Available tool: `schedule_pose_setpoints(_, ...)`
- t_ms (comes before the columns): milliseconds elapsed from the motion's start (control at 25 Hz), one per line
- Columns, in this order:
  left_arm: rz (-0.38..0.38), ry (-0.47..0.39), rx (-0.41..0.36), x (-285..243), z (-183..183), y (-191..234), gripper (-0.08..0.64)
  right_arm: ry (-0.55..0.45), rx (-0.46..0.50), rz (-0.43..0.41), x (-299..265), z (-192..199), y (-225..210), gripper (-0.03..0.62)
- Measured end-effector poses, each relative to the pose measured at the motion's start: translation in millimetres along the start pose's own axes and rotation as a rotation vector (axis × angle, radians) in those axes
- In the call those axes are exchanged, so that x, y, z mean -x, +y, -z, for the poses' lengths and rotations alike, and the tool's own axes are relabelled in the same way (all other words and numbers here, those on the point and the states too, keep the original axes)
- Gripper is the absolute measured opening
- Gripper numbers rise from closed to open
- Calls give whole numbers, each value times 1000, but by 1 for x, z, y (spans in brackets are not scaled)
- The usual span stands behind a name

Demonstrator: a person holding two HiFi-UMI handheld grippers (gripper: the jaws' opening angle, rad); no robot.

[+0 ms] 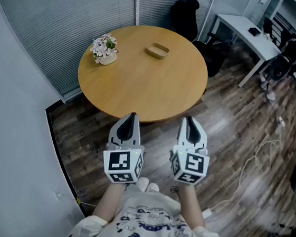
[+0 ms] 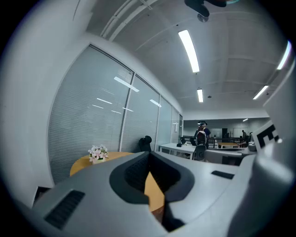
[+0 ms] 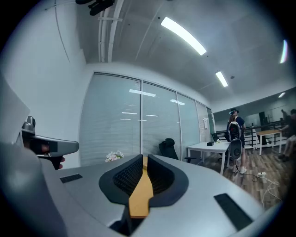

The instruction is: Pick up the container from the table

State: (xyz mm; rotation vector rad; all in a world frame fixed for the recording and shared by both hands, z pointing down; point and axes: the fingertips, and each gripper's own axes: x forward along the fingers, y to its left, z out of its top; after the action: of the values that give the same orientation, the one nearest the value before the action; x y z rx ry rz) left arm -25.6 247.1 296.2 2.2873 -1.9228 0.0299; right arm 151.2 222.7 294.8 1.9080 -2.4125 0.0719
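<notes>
Head view: the container (image 1: 157,50), a shallow tan tray, lies on the far half of the round wooden tabletop (image 1: 141,88), well apart from a pot of flowers (image 1: 105,49) near the left rim. The left gripper (image 1: 132,117) and right gripper (image 1: 189,120) hang side by side over the floor (image 1: 83,129) at the tabletop's near edge, pointing towards it, far short of the container.

Left gripper view: the fingers (image 2: 134,173) are closed to a thin slit with nothing between them; only a wedge of tabletop shows through. The container cannot be made out here.

Right gripper view: these fingers (image 3: 122,178) are likewise drawn together and empty, with a narrow strip of tabletop showing in the slit.
</notes>
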Motion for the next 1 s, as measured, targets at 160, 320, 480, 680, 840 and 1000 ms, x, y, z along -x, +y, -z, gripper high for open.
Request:
schedule_pose_setpoints(160, 3, 0, 1, -1, 3, 4, 2, 2, -14, -11, -1, 4, 5, 34)
schedule_pose_setpoints(320, 3, -3, 4, -3, 2, 3, 2, 1, -18, -12, -3, 4, 3, 33)
schedule_pose_setpoints(480, 3, -6, 8, -7, 0, 6, 2, 2, -18, -9, -7, 4, 3, 34)
schedule_pose_setpoints(680, 8, -6, 9, -15, 3, 12, 2, 13, -29, -14, -15, 9, 5, 34)
schedule_pose_setpoints(840, 11, 1, 12, -21, 9, 19, 2, 30, -52, -12, -20, 19, 9, 34)
schedule_pose_setpoints(1000, 24, 10, 9, -25, 12, 24, 2, 43, -63, 12, -23, 26, 10, 34)
